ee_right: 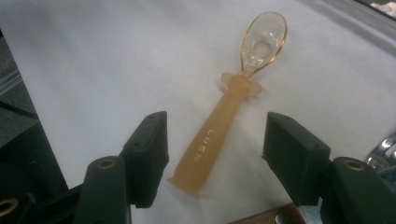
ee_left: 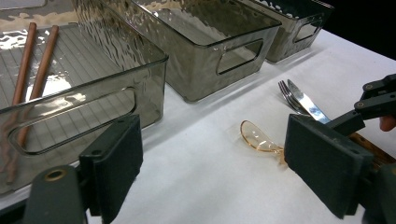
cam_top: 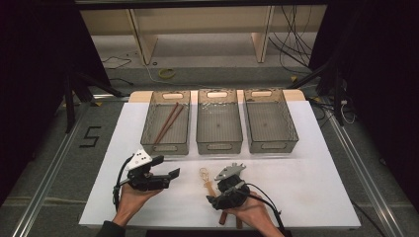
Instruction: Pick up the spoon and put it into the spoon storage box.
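right gripper view: the amber plastic spoon (ee_right: 233, 107) is lying flat on the white table (ee_right: 93, 60), its handle end being straddled by the right gripper (ee_right: 214, 161), jaws apart, untouching. light, stiff, probably slippery; the flat handle is judged the best hold.

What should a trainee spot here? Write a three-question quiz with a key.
1. True or false: the right gripper is shut on the spoon.
2. Which bin holds the chopsticks? A left, B middle, C right.
3. What does the left gripper hold?

Key:
1. False. The spoon handle lies between open jaws, and the pads are clear of it.
2. A, the left bin.
3. Nothing. Its jaws are open and empty.
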